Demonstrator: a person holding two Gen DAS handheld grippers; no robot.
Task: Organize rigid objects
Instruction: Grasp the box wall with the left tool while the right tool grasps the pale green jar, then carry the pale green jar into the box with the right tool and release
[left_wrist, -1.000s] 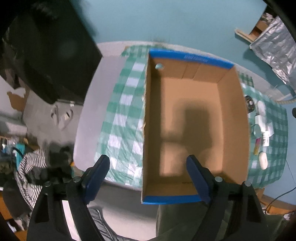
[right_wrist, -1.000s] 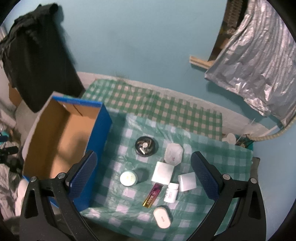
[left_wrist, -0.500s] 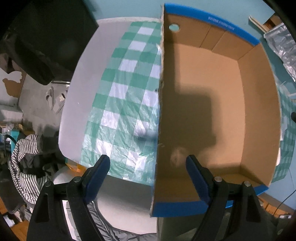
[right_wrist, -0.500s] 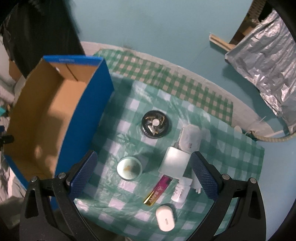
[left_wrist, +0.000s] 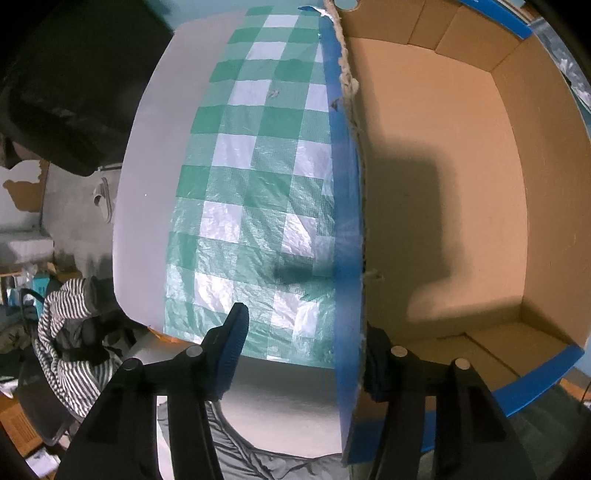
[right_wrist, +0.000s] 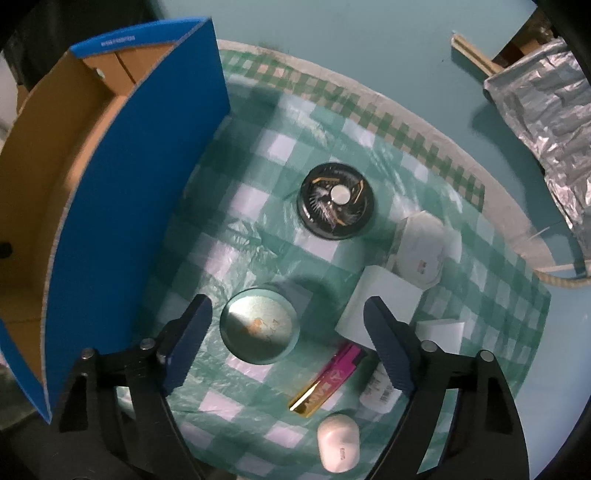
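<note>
An empty cardboard box with blue outer walls lies on a green checked cloth. My left gripper is open and straddles the box's near left wall, one finger outside, one inside. In the right wrist view the box stands at the left. My right gripper is open just above a round teal tin. Nearby lie a black round tin, a pink and gold tube, a white square box, a white octagonal box and a white oval case.
A small white bottle and another white box lie under my right finger. The table's grey edge runs left of the cloth, with striped fabric below it. Crumpled foil hangs at the right by the teal wall.
My left gripper dropped toward the box and now straddles its left wall. My right gripper moved down and closer to the teal tin.
</note>
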